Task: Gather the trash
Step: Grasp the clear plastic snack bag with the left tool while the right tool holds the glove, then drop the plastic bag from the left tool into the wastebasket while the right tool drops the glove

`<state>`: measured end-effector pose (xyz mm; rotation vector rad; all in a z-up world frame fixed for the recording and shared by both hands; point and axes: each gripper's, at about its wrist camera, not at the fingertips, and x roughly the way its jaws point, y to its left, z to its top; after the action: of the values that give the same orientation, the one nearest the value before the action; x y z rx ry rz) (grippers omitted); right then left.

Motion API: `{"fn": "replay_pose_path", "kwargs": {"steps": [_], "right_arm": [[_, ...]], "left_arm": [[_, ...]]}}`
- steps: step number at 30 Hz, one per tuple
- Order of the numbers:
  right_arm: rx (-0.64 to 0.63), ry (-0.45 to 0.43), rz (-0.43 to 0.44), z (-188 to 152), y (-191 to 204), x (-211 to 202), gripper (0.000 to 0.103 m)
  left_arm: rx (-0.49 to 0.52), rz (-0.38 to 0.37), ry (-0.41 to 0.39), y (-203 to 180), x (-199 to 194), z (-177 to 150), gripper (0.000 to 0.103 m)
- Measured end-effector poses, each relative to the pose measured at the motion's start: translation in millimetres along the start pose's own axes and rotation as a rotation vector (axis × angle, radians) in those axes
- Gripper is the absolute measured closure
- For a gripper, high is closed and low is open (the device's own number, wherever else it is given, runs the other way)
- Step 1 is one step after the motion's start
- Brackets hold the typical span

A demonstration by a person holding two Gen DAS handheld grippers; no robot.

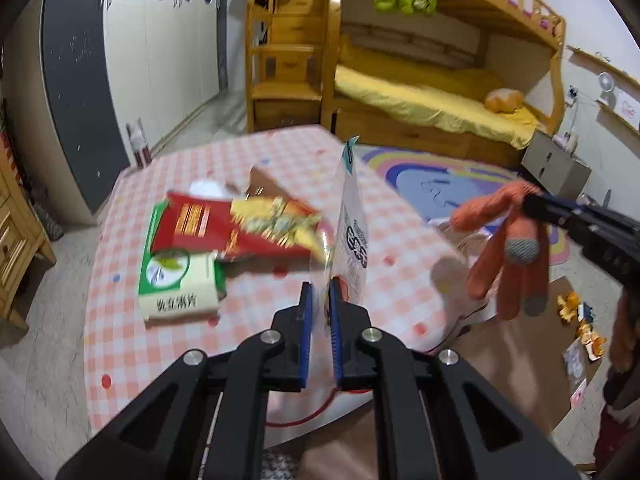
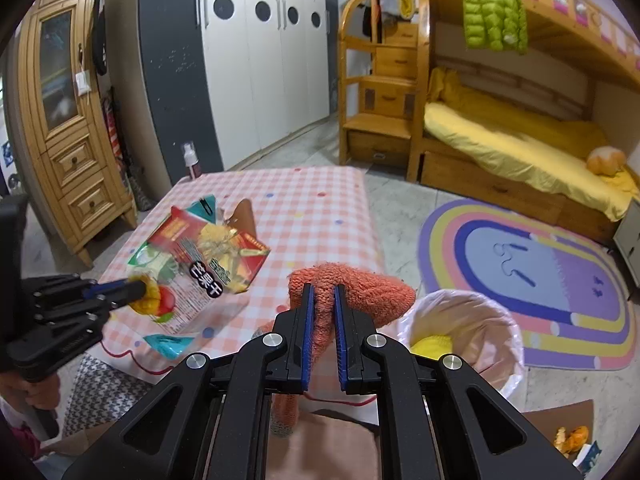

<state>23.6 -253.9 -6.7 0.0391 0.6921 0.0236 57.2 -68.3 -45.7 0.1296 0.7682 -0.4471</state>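
My left gripper (image 1: 320, 286) is shut on a clear snack bag (image 1: 352, 232) with blue print, held edge-on above the checkered table (image 1: 280, 152); the bag also shows in the right wrist view (image 2: 192, 284). My right gripper (image 2: 323, 288) is shut on an orange knit glove (image 2: 360, 292), which hangs with fingers down in the left wrist view (image 1: 504, 256). A red and yellow snack packet (image 1: 240, 228) and a green and white tissue pack (image 1: 180, 284) lie on the table. A bin with a white liner (image 2: 472, 320) stands to the right of the table.
A brown torn paper piece (image 1: 264, 184) lies behind the red packet. A rainbow rug (image 2: 540, 272) covers the floor on the right. A bunk bed (image 2: 520, 140), wardrobes and a wooden cabinet (image 2: 68, 128) line the room. Peel scraps (image 2: 572, 440) lie on cardboard on the floor.
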Motion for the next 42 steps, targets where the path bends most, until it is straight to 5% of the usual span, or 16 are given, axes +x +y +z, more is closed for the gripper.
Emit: {"fn": "replay_pose_path", "kwargs": {"steps": [10,28,34,39,42], "right_arm": [[0.057,-0.032,-0.12,-11.2,-46.8,-19.7,0.093],[0.296,0.087,-0.232,-64.7,-157.0,18.5,0.093],[0.336,0.101,-0.226,-65.9,-180.5,51.7,0.093],[0.429,0.148,-0.176,-72.0,-204.6,84.6,0.07],[0.447,0.167,-0.206,-73.8,-208.0,88.3,0.064]], "left_arm": [[0.078,-0.053,-0.023,-56.1,10.7,30.5,0.096],[0.23,-0.265,0.12,-199.5,134.2,72.2,0.094],[0.222,-0.293,0.123,-212.1,162.2,86.0,0.077],[0.174,-0.228,0.117,-192.7,163.6,91.7,0.052],[0.138,-0.193,0.108,-175.8,156.7,92.6,0.048]]}}
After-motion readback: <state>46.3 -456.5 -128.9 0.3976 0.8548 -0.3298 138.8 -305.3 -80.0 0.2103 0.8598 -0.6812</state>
